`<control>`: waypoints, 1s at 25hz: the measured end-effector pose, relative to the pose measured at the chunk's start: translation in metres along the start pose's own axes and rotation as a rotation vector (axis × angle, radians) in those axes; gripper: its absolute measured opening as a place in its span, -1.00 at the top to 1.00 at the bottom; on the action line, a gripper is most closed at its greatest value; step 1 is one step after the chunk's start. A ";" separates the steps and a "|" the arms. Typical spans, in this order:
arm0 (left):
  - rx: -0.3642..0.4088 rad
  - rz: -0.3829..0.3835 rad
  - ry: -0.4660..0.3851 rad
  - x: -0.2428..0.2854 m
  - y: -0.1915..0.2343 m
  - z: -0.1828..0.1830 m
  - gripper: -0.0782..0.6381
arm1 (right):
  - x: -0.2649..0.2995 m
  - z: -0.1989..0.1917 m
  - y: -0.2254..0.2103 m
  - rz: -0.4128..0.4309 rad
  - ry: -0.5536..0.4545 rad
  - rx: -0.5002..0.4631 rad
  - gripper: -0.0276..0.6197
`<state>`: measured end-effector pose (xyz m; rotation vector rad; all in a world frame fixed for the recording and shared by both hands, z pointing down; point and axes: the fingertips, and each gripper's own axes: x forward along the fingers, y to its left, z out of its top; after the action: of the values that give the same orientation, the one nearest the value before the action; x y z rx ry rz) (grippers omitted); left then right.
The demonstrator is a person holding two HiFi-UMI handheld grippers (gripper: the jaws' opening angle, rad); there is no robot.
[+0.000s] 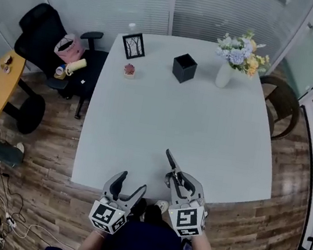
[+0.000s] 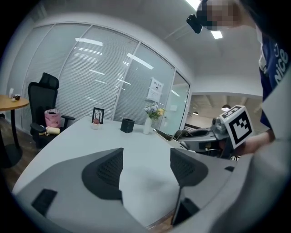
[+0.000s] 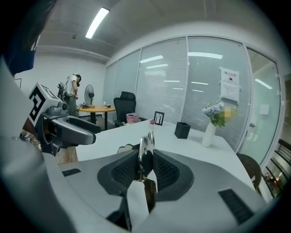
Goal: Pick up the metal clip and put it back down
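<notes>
My right gripper point(image 1: 173, 175) point(image 3: 145, 169) is shut on the metal clip point(image 3: 145, 157), a thin silver-and-black clip standing on edge between the pads. In the head view the metal clip point(image 1: 171, 160) sticks out forward past the fingertips, over the near edge of the white table point(image 1: 203, 129). My left gripper point(image 1: 129, 185) point(image 2: 144, 169) is open with nothing between its jaws, held at the table's near edge, left of the right one. The right gripper point(image 2: 191, 139) also shows from the side in the left gripper view.
At the far side of the table stand a small picture frame point(image 1: 134, 45), a little potted plant point(image 1: 129, 70), a black box point(image 1: 184, 67) and a white vase of flowers point(image 1: 227, 68). A black office chair point(image 1: 46, 39) stands at the left, another chair point(image 1: 283, 106) at the right.
</notes>
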<state>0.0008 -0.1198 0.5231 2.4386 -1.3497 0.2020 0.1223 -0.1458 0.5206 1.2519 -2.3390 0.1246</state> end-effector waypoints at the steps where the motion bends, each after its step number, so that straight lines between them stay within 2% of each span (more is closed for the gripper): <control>1: 0.004 0.007 -0.003 0.000 0.003 0.001 -0.11 | 0.004 0.001 0.002 0.009 0.004 -0.011 0.59; 5: 0.054 0.026 0.001 0.002 0.015 0.006 -0.11 | 0.026 0.011 0.005 0.041 0.000 -0.057 0.59; 11: 0.013 0.040 -0.043 0.006 0.037 0.015 -0.11 | 0.064 0.018 0.006 0.064 0.025 -0.138 0.59; 25: -0.007 0.044 -0.060 0.011 0.102 0.026 -0.11 | 0.163 0.025 0.008 0.093 0.119 -0.209 0.59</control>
<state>-0.0801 -0.1877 0.5259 2.4292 -1.4273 0.1358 0.0308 -0.2723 0.5732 1.0078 -2.2426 -0.0149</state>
